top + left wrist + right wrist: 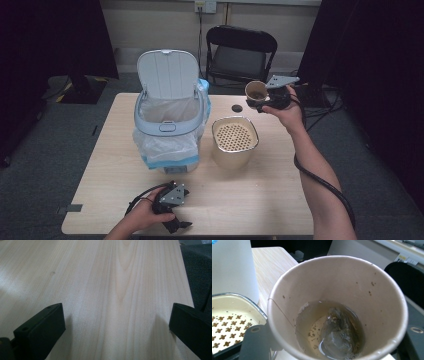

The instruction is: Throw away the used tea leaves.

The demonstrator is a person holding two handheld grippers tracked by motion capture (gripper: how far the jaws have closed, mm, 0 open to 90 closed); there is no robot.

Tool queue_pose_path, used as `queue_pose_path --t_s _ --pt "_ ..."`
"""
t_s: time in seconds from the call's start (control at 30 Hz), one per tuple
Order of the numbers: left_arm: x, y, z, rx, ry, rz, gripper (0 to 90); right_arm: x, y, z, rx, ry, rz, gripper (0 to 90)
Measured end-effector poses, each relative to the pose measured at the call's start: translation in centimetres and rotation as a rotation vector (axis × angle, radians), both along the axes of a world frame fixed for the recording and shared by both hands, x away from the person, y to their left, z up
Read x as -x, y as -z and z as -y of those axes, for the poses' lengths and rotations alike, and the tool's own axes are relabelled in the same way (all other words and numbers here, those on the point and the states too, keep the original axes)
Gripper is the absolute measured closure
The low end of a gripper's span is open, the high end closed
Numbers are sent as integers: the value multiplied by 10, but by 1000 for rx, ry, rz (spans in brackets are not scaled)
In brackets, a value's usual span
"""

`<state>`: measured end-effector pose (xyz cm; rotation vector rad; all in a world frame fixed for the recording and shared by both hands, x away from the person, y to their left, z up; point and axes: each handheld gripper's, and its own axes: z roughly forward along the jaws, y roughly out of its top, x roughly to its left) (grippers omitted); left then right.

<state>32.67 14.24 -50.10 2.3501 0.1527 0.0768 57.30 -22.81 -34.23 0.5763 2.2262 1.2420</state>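
Note:
My right gripper (pixel 261 104) is shut on a tan paper cup (pixel 257 92), held tilted in the air behind the cream strainer container (pixel 235 156). In the right gripper view the cup (pixel 337 282) holds a little brownish liquid and a wet tea bag (pixel 338 333) at its bottom, with a jaw on each side of it. The strainer's perforated top (pixel 227 332) lies below the cup at the left. My left gripper (pixel 176 226) rests open on the table (pixel 250 200) near the front edge. Its wide-apart fingers (pixel 40 327) have bare wood (pixel 112 290) between them.
A white bin (pixel 167 127) with its lid up and a plastic liner stands left of the strainer. A small black round lid (pixel 236 108) lies on the table behind it. A black folding chair (pixel 240 52) stands beyond the far edge. Cables trail off the right side.

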Motion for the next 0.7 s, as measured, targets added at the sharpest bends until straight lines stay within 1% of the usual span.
queue_pose_path --t_s 0.07,0.13,0.2,0.4,0.47,0.6,0.63,0.7 --pt "0 0 0 1 1 1 0 3 -1 -1 21 -9 26 284" --pt "0 0 0 1 1 0 0 5 -1 -4 47 -22 42 284" --pt "0 0 0 1 1 1 0 9 -1 -7 85 -32 69 284" --pt "0 0 0 2 0 0 0 21 -2 -13 154 -49 139 285" --pt "0 0 0 2 0 0 0 25 -3 -15 194 -59 170 286" --pt "0 1 0 5 -2 3 0 36 -4 -18 282 -74 257 285" --pt "0 0 0 4 -2 2 0 39 -4 -20 322 -82 288 285" --pt "0 0 0 3 -1 0 0 45 -4 -25 387 -77 326 286"
